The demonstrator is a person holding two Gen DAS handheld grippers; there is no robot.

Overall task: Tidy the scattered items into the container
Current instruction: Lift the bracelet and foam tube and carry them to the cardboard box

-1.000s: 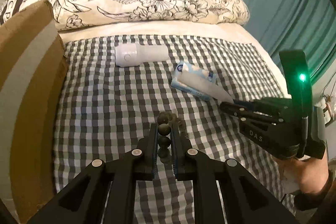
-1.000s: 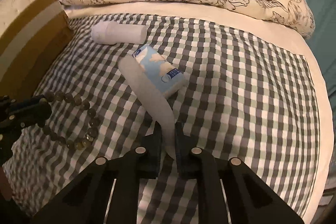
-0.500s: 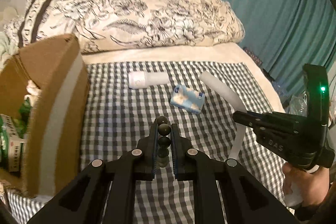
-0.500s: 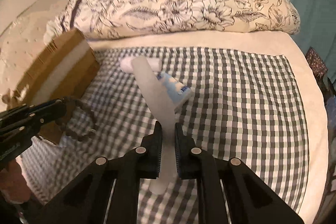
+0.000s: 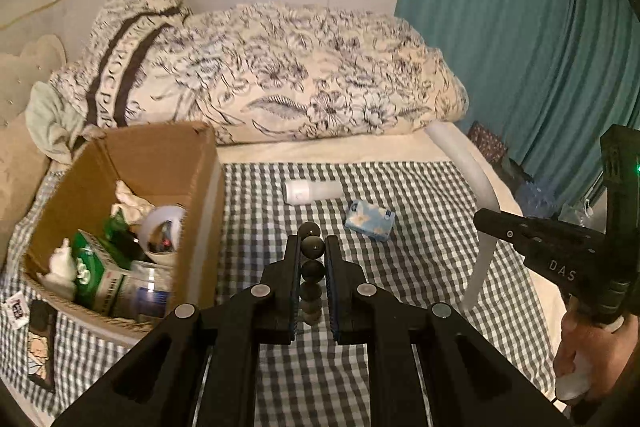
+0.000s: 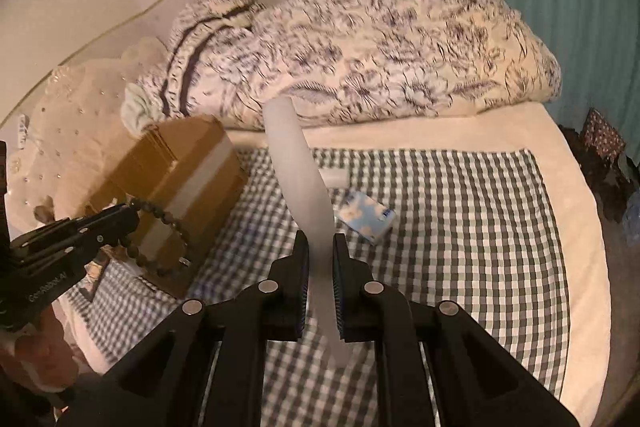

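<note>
Bead bracelet [image 5: 311, 269] pinched in my closed left hand-held gripper [image 5: 311, 259], raised beside the cardboard box [image 5: 200, 163]; my right hand-held gripper [image 6: 320, 259] clamps a translucent tube [image 6: 298, 179] above the bed [image 6: 460, 227]. Carrying step; next, each load needs releasing over the box opening.

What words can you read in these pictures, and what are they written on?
"DAS": on the right claw's body.
"PA" and a few more letters: on the pillow's dark stripe, not clear enough to read in full.
Green box in the carton: print too blurred.
Tissue pack: print too small.
Left claw's label: blurred.
</note>
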